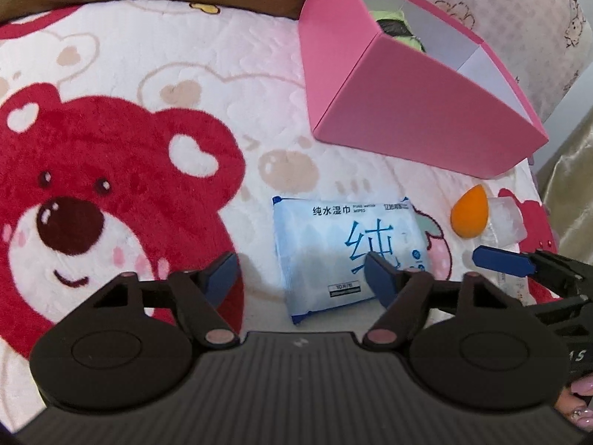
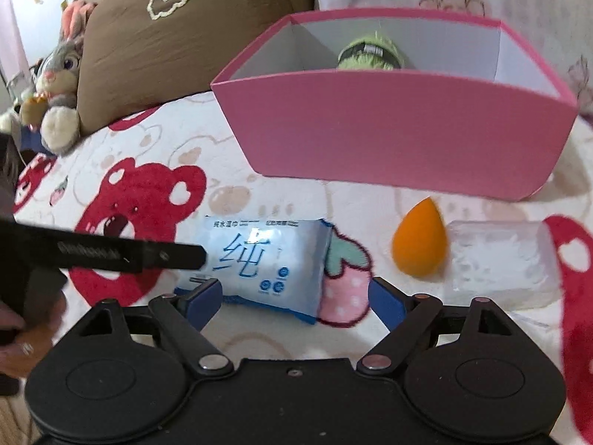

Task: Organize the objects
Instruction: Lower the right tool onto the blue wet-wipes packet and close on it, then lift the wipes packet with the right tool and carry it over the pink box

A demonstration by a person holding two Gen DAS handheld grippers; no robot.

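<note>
A blue-and-white wet wipes pack lies flat on the bear-print blanket. My left gripper hangs just over its near end, open: the right pad overlaps the pack and the left pad stands off its left edge. In the right wrist view the left gripper's black finger reaches the pack from the left. My right gripper is open over the pack's near right part, gripping nothing. An orange teardrop sponge and a clear plastic case lie to the right.
A pink open box stands behind the items, with a green plush thing inside. A brown cushion and a grey bunny toy sit at the back left. The blanket's red bear fills the left.
</note>
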